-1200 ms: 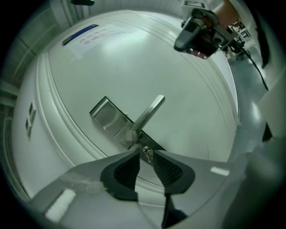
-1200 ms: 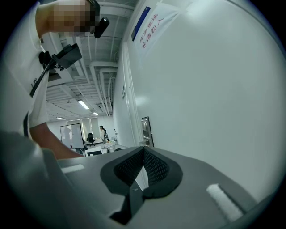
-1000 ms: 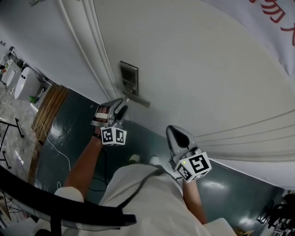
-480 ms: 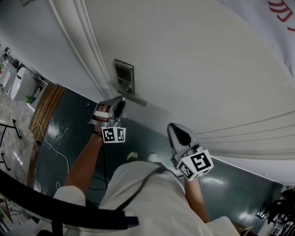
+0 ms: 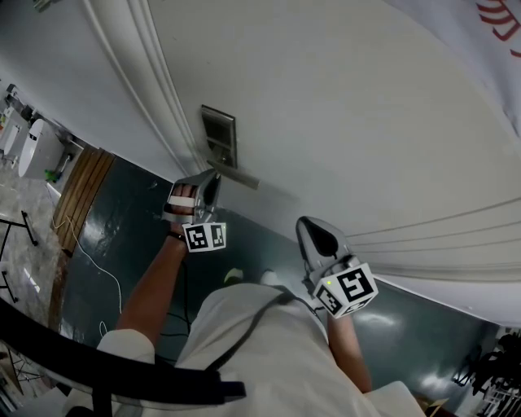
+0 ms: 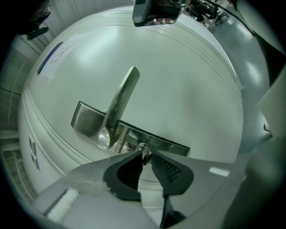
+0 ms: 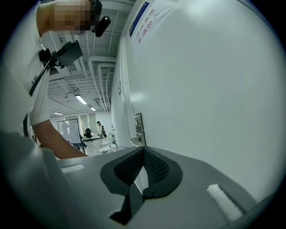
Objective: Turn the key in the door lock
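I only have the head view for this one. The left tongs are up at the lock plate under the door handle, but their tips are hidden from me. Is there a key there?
Observer: Yes. The left gripper view shows a key sitting in the lock, between the tips of the left tongs, whose jaws are closing on it.
Operator: And the right tongs, are they carrying anything?
Observer: No. The right gripper view shows the right tongs with their tips together and nothing between them, facing the bare door.

white cable [image 5: 98, 261] on dark floor [image 5: 134, 212] nr wood strip [image 5: 81, 191], red-print banner [image 5: 498, 15] top rt.
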Tool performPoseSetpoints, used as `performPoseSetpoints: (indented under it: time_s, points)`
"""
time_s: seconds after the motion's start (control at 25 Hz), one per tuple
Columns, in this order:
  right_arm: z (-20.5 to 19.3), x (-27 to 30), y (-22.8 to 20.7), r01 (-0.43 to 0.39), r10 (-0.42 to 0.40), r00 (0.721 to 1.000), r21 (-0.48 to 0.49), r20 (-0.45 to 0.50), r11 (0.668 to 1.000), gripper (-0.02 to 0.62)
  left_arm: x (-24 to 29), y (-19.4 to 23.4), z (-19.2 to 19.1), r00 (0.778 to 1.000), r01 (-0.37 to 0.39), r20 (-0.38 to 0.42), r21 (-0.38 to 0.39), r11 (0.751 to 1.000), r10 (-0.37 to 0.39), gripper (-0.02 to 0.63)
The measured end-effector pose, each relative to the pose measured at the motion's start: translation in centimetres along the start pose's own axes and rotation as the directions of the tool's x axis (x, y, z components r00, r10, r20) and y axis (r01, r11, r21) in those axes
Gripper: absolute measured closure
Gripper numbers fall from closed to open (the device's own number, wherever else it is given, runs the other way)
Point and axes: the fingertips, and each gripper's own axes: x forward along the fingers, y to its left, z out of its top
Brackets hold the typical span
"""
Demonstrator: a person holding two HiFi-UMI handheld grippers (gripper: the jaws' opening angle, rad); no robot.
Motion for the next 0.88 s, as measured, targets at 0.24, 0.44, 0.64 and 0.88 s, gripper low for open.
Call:
performPoseSetpoints:
  time_s: [0.24, 0.44, 0.64, 0.88]
  points:
    - [-0.3, -0.2, -0.4, 0.012, -0.012, 1.000, 0.004, -0.002, 1.000, 0.588, 0.1, 0.2, -0.1, 1.000, -0.014, -0.014, -0.056, 0.998, 0.013, 0.578]
    - [-0.3, -0.2, -0.4, 0.014, -0.014, 1.000, 0.007, -0.001, 1.000, 0.589, 0.2, 0.3, -0.1, 1.000, 0.002, -0.027, -0.160, 0.987, -0.006, 0.580]
    - [-0.6, -0.2, 0.0, 0.007, -0.007, 1.000, 0.014, -0.003, 1.000, 0.589, 0.6, 0.2, -0.6, 0.997, 0.034, -0.045, -0.391, 0.920, -0.056, 0.581]
    - [-1.1, -0.9, -0.1, 0.018, -0.018, 1.000, 0.021, -0.007, 1.000, 0.589, 0.8, 0.2, -1.0, 0.991, 0.065, -0.040, -0.676, 0.734, -0.125, 0.579]
